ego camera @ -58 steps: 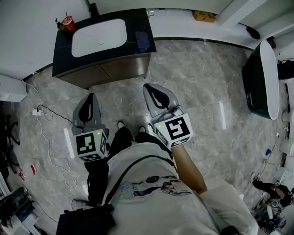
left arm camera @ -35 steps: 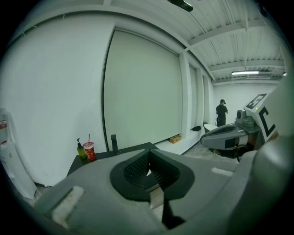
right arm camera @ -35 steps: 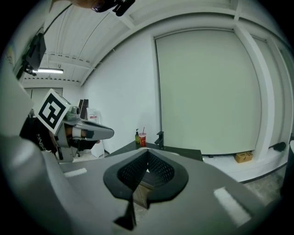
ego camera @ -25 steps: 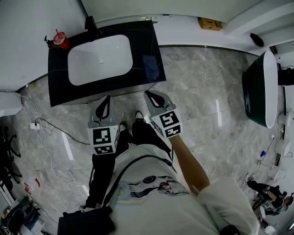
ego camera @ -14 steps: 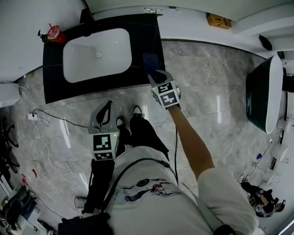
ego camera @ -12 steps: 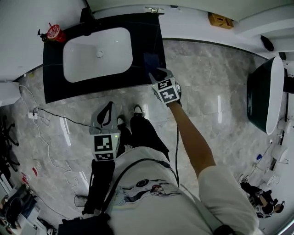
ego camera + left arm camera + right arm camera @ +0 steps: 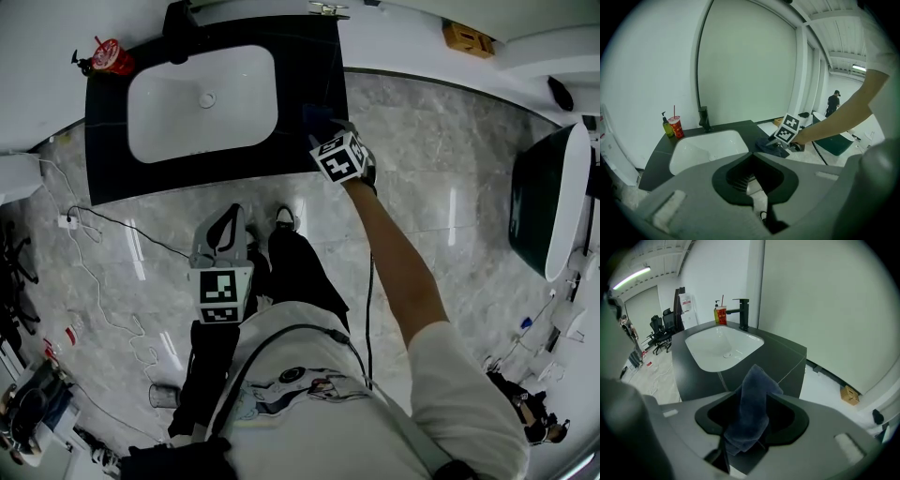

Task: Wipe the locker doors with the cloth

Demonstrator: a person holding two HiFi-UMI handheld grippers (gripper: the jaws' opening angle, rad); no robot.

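A dark blue cloth (image 7: 315, 118) lies on the right end of the black vanity counter (image 7: 112, 178). My right gripper (image 7: 325, 127) reaches down over it. In the right gripper view the cloth (image 7: 752, 399) stands bunched between the jaws. The jaws have just been opening and now stand wide, and the pads do not press on the cloth. My left gripper (image 7: 231, 212) hangs low in front of the person, short of the counter, shut and empty. In the left gripper view the cloth (image 7: 765, 145) shows under the right gripper's marker cube.
A white basin (image 7: 202, 94) fills the counter's middle, with a black faucet (image 7: 178, 19) behind it and a red cup (image 7: 111, 56) at the far left. Cables (image 7: 103, 244) trail over the marble floor at left. A dark bathtub (image 7: 548, 202) stands at right.
My right gripper has gone forward and down from beside the left one to the cloth on the counter, and its jaws have opened. The left gripper has sunk a little.
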